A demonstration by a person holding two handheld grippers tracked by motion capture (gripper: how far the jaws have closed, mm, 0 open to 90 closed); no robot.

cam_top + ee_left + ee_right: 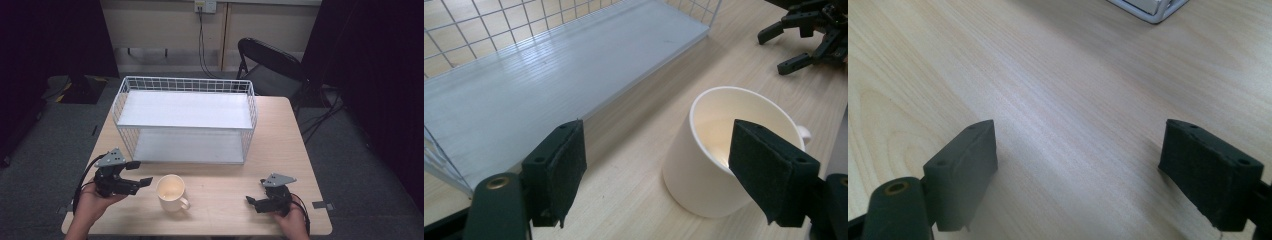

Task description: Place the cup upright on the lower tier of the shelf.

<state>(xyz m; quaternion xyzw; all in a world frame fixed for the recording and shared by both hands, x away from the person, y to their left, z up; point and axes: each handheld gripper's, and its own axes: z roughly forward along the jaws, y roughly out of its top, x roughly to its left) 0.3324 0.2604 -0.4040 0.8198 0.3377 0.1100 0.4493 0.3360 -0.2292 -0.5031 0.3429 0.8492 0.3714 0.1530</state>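
A cream mug (171,192) stands upright on the wooden table (225,185), its handle toward the front right. My left gripper (140,173) is open just left of the mug, jaws pointing at it with nothing between them. In the left gripper view the mug (719,150) sits close ahead, partly behind the right jaw pad (769,170). My right gripper (253,199) rests open near the table's front right, well apart from the mug. The right gripper view has bare wood between its pads (965,165).
A white wire basket shelf (186,120) with two white boards takes up the back half of the table, its open front facing the mug. A black folding chair (270,65) stands behind the table. The other gripper (809,35) appears at the far right of the left gripper view.
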